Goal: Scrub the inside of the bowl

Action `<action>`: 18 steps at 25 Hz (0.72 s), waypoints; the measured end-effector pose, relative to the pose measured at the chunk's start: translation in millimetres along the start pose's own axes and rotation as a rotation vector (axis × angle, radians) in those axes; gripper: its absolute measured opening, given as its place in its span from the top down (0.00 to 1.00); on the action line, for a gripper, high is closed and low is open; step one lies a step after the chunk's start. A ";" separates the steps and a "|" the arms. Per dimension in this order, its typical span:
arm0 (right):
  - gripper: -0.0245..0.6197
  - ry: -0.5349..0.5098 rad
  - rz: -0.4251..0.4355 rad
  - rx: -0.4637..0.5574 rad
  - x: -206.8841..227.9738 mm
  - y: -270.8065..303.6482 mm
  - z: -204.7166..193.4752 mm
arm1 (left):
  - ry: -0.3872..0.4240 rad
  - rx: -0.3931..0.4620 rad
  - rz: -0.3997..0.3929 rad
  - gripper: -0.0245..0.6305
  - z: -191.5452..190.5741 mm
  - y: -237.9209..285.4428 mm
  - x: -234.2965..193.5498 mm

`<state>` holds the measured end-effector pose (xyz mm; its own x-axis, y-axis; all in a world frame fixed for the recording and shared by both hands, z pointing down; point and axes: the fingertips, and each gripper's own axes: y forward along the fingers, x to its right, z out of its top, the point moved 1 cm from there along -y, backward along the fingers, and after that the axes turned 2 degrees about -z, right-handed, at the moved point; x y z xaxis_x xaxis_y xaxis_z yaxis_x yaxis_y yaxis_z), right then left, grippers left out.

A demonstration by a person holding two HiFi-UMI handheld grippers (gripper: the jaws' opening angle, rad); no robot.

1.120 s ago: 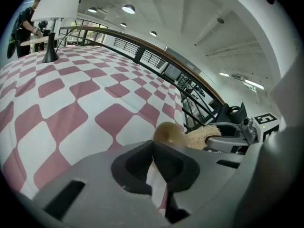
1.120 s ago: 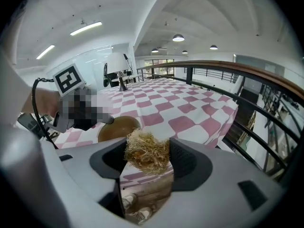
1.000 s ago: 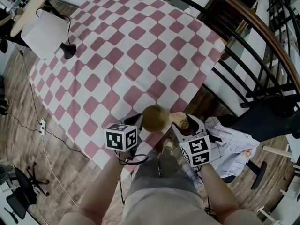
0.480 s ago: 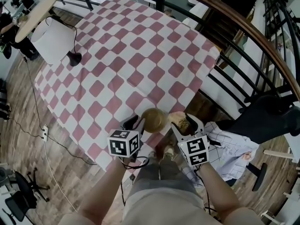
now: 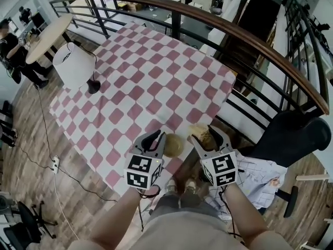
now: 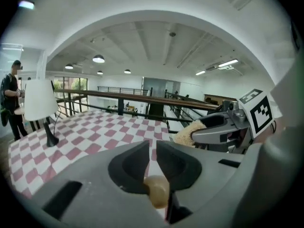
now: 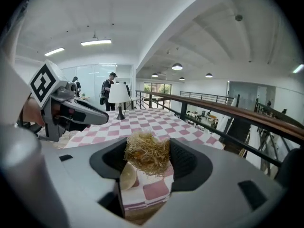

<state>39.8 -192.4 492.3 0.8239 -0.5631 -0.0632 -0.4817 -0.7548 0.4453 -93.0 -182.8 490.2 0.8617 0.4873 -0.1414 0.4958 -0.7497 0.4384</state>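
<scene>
Jaws of left gripper (image 5: 158,137) (image 6: 152,151) stood slightly apart, just been closing, nothing between them. bowl (image 5: 173,145) (image 6: 156,191) sat on checked cloth (image 5: 140,87) below and just right of its tips, left of right gripper (image 5: 204,134) (image 7: 147,156); mouth up, round, no long axis. Right gripper was clamped on scrubber (image 5: 199,133) (image 7: 147,151), wad bulging above tips.

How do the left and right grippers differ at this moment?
The right gripper is shut on the straw scrubber; the left gripper grips nothing and its jaws have just been closing. Left gripper's gap is narrow; right gripper's wider. Both flank the bowl in the head view.
</scene>
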 end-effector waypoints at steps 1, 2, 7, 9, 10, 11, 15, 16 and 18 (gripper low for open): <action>0.57 -0.005 -0.004 0.030 1.1 -5.6 14.8 | 0.024 0.037 0.006 0.89 13.7 -6.1 2.8; 0.57 -0.012 -0.007 0.063 1.7 -11.7 30.6 | 0.048 0.072 0.012 0.89 28.2 -12.8 5.4; 0.57 -0.062 -0.027 0.220 -0.5 -52.1 106.8 | 0.154 0.241 0.022 0.92 105.5 -53.6 22.1; 0.57 -0.082 -0.035 0.289 -2.7 -73.3 135.9 | 0.185 0.317 0.000 0.92 139.2 -71.3 32.3; 0.57 -0.091 -0.037 0.325 -4.4 -84.1 149.9 | 0.203 0.357 -0.006 0.93 155.3 -80.8 36.7; 0.57 -0.101 -0.038 0.360 -6.4 -94.5 163.2 | 0.223 0.394 -0.007 0.93 170.0 -90.5 40.6; 0.57 -0.117 -0.046 0.470 -10.5 -126.2 202.5 | 0.306 0.531 0.052 0.93 214.4 -128.4 49.9; 0.57 -0.123 -0.048 0.488 -11.3 -132.0 209.5 | 0.325 0.560 0.078 0.93 221.7 -137.3 51.7; 0.57 -0.143 -0.057 0.521 -13.6 -143.4 221.8 | 0.360 0.604 0.120 0.93 231.5 -154.4 57.2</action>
<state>31.5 -151.2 231.2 0.8215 -0.5295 -0.2117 -0.5520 -0.8315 -0.0622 -95.4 -142.8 209.0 0.8765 0.4257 0.2249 0.4629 -0.8736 -0.1503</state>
